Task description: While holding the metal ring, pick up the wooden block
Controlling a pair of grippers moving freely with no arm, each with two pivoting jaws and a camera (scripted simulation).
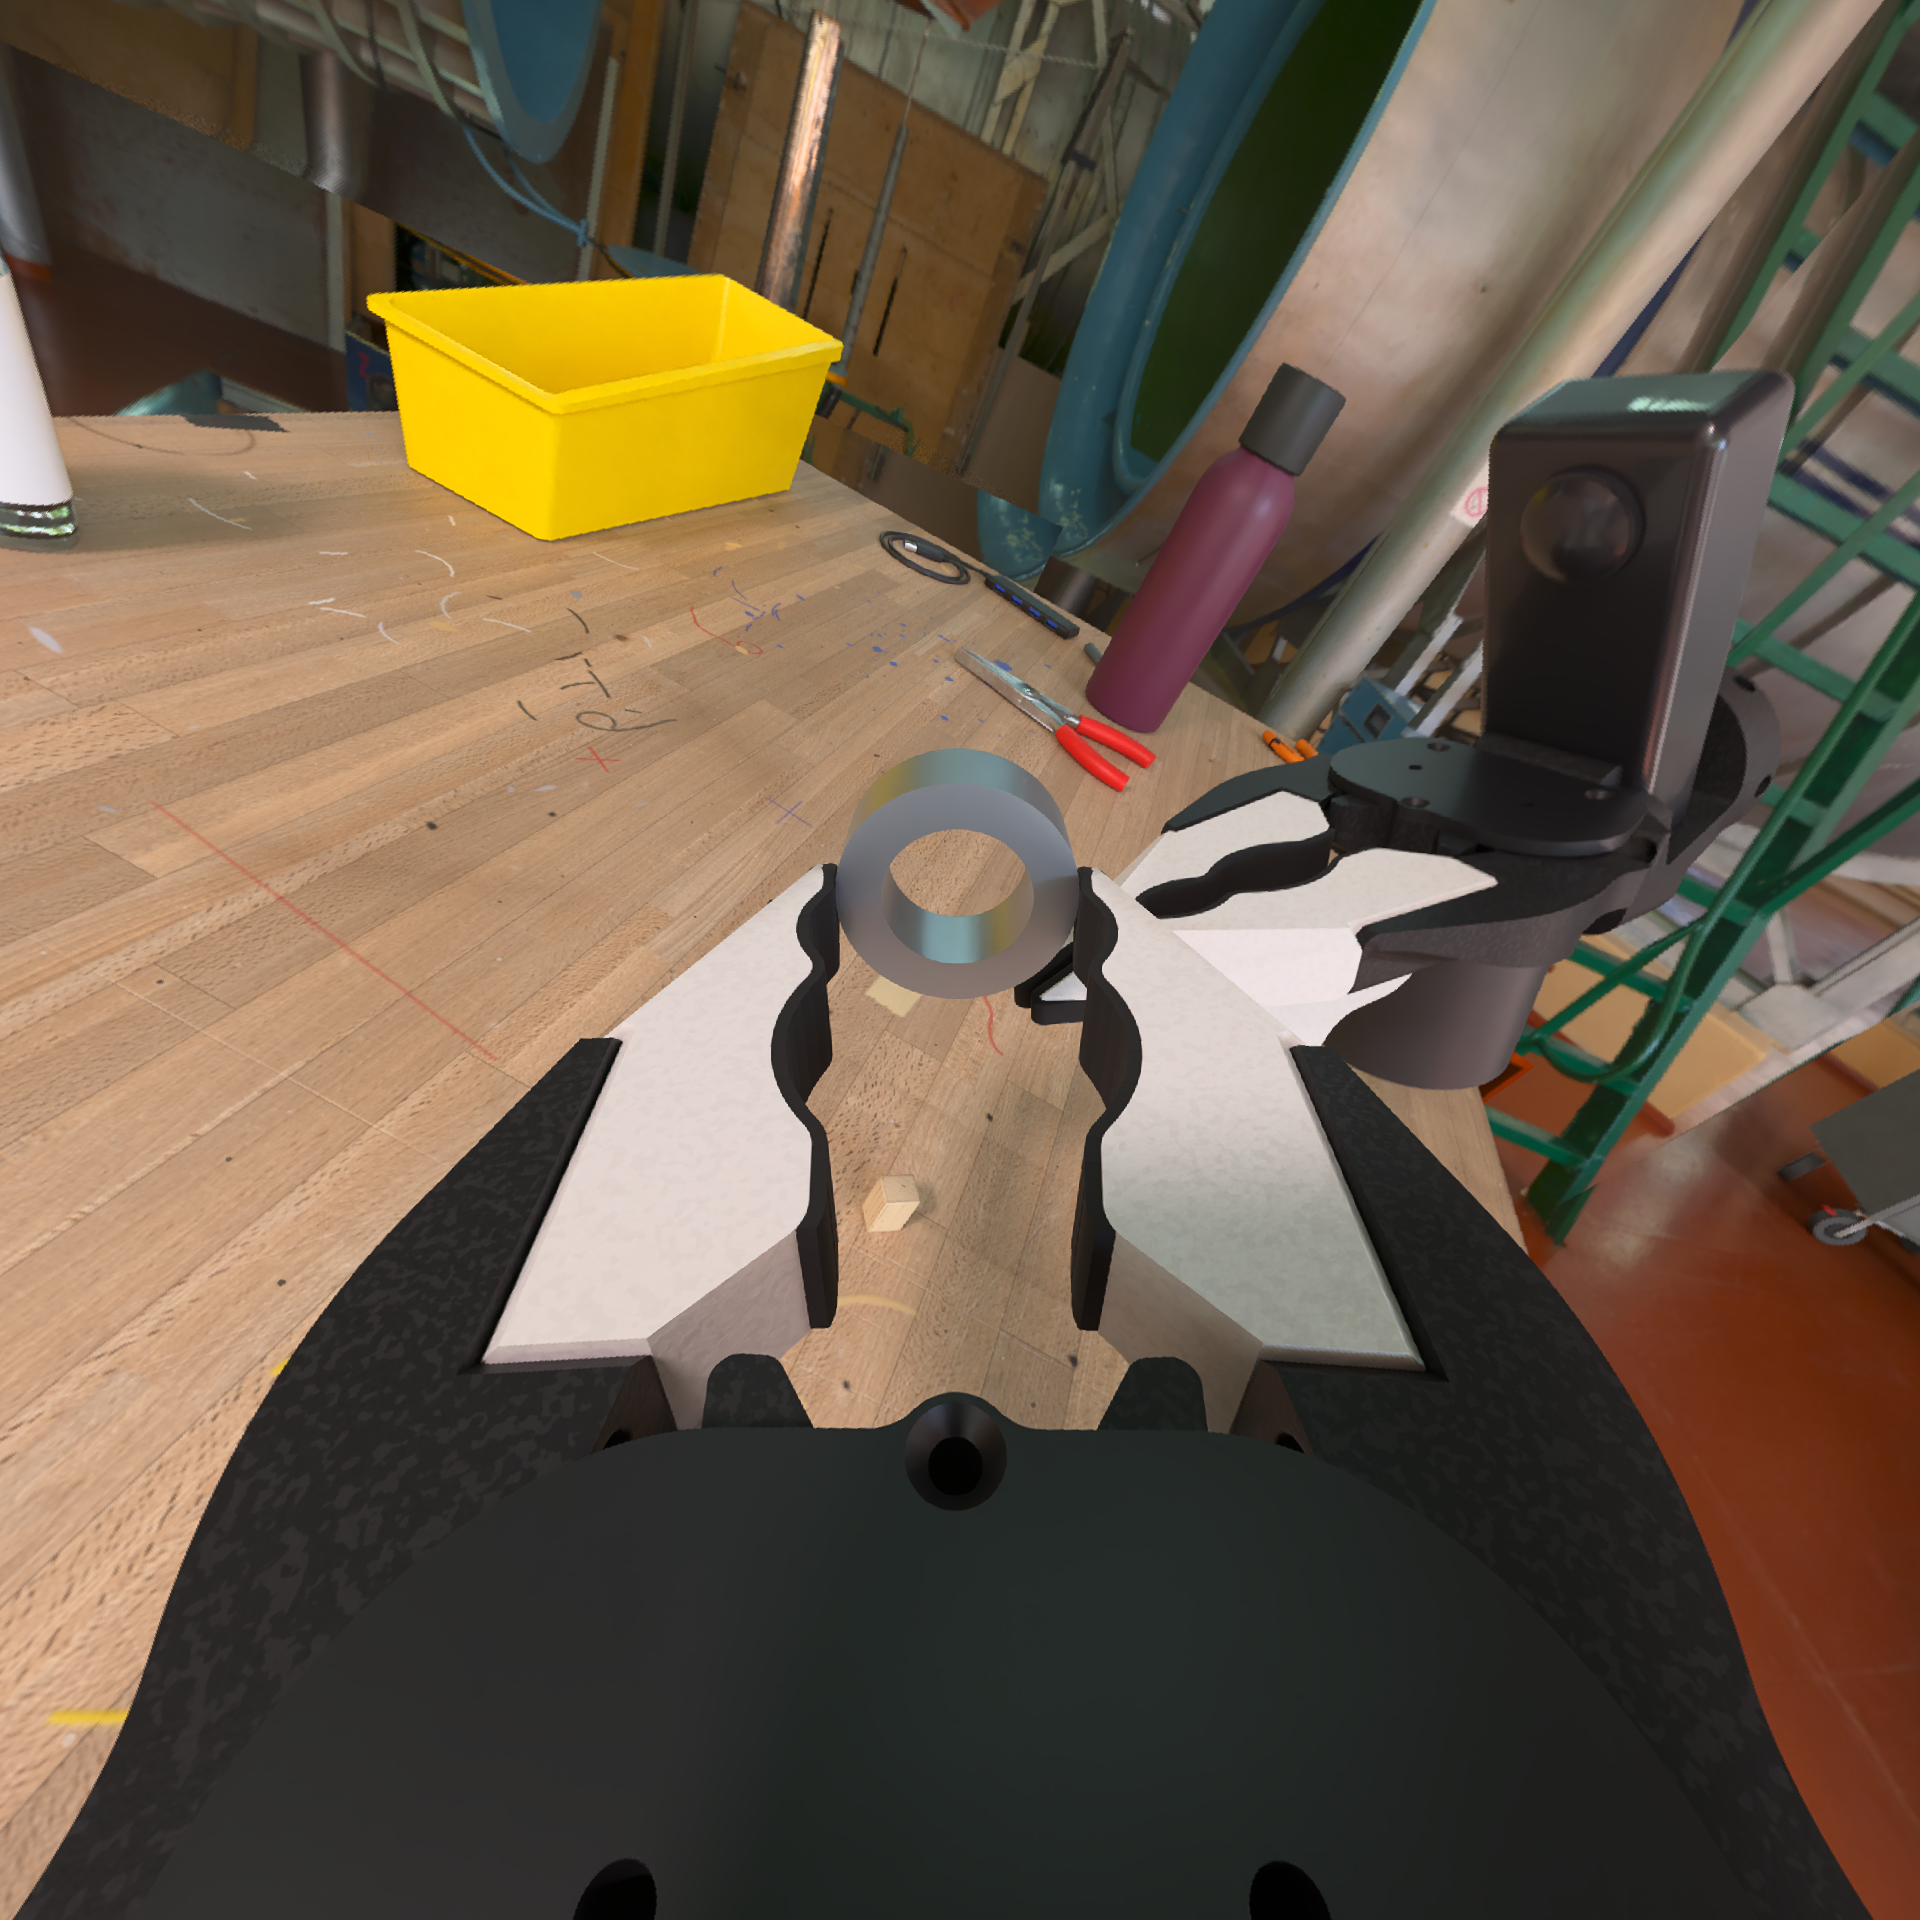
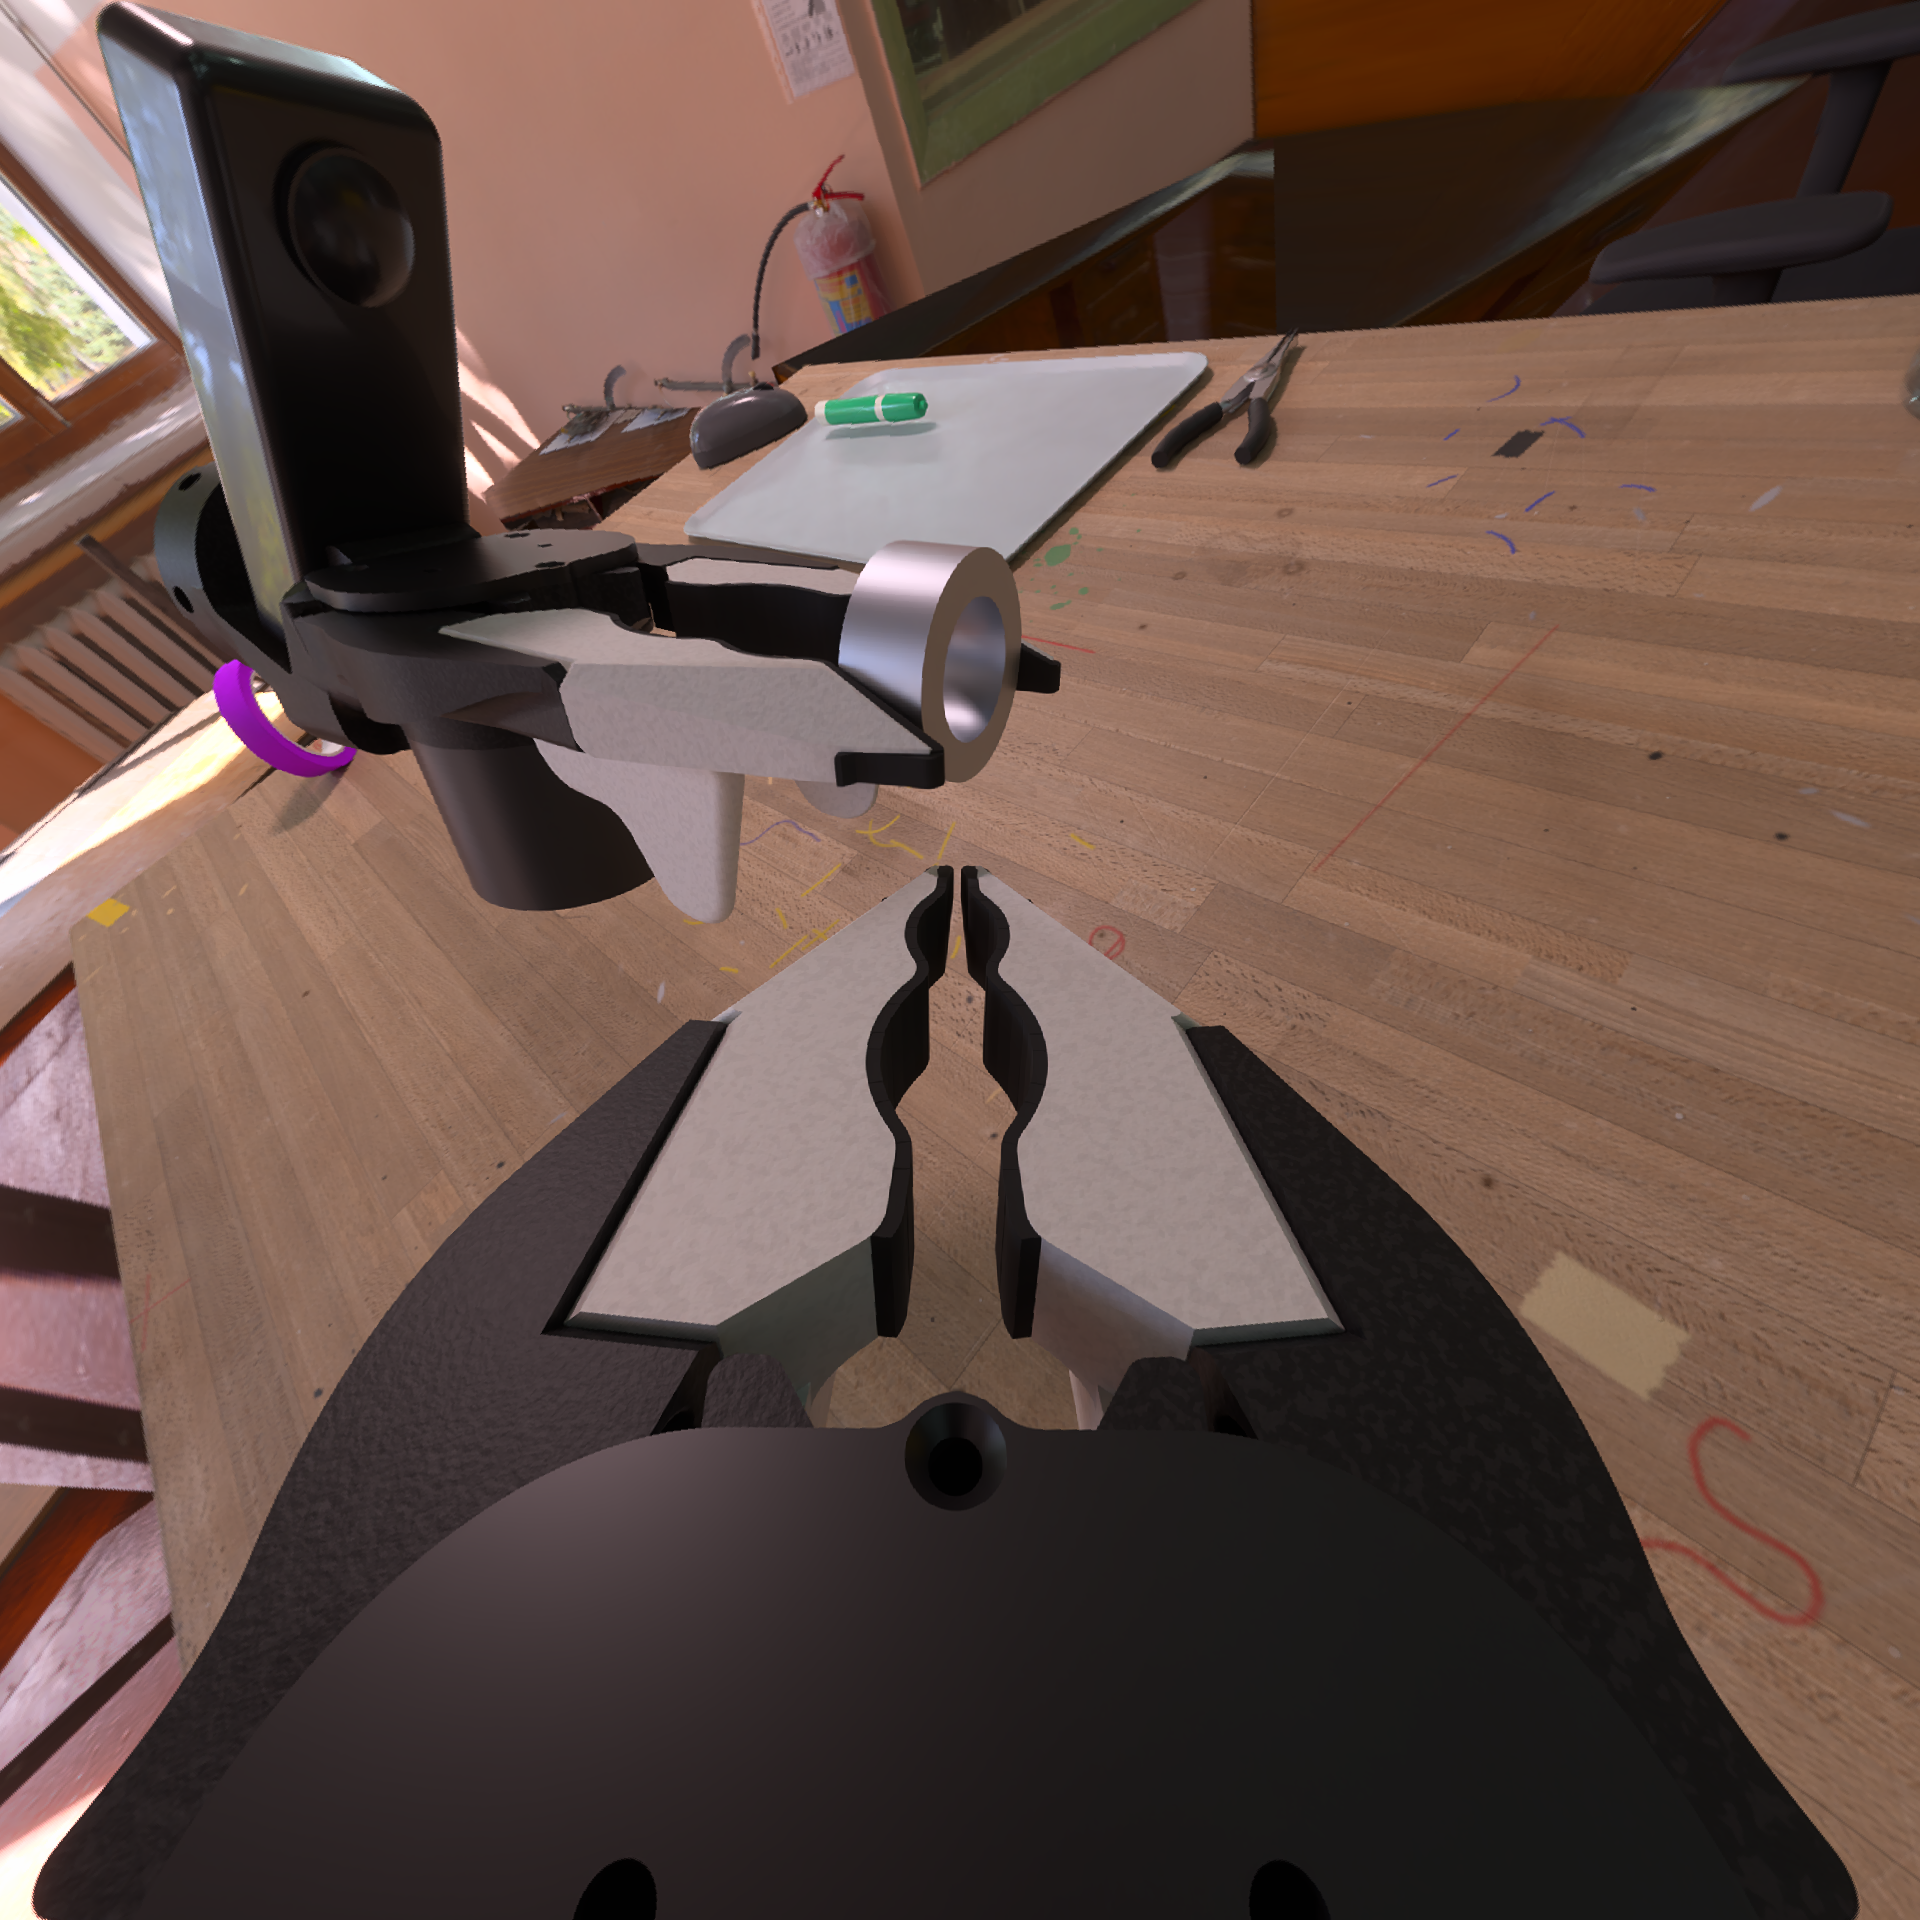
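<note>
1. Up off the bench point(image 1: 312, 831), the left tongs point(image 1: 956, 914) grasp the metal ring point(image 1: 956, 873) between their tips, one black pad on each side of it, the ring's bore facing the camera.
2. From the right wrist view, the same left tongs point(image 2: 940, 707) reach in from the left with the metal ring point(image 2: 935, 655) at their tips, raised above the bench point(image 2: 1455, 935).
3. The right tongs point(image 2: 956, 878) are clenched on nothing; their tips nearly meet, with only a thin slit between the pads.
4. Seen from the left wrist view, the right tongs point(image 1: 1101, 940) come in from the right, their tips partly hidden behind the ring and the left tongs' right finger.
5. The wooden block point(image 1: 890, 1203) lies on the bench, a small pale cube visible through the gap between the left tongs' fingers, below the ring and apart from both tongs.
6. Farther back stands a yellow bin point(image 1: 603, 405).
7. A maroon bottle point(image 1: 1205, 561) with a grey cap stands near the bench's right edge, with red-handled pliers point(image 1: 1070, 727) just beside its base.
8. Across the bench in the right wrist view lies a pale tray point(image 2: 987, 468) holding a green marker point(image 2: 871, 408); black pliers point(image 2: 1236, 405) lie just right of it.
9. A purple ring point(image 2: 270, 727) shows beyond the left tongs' body.
</note>
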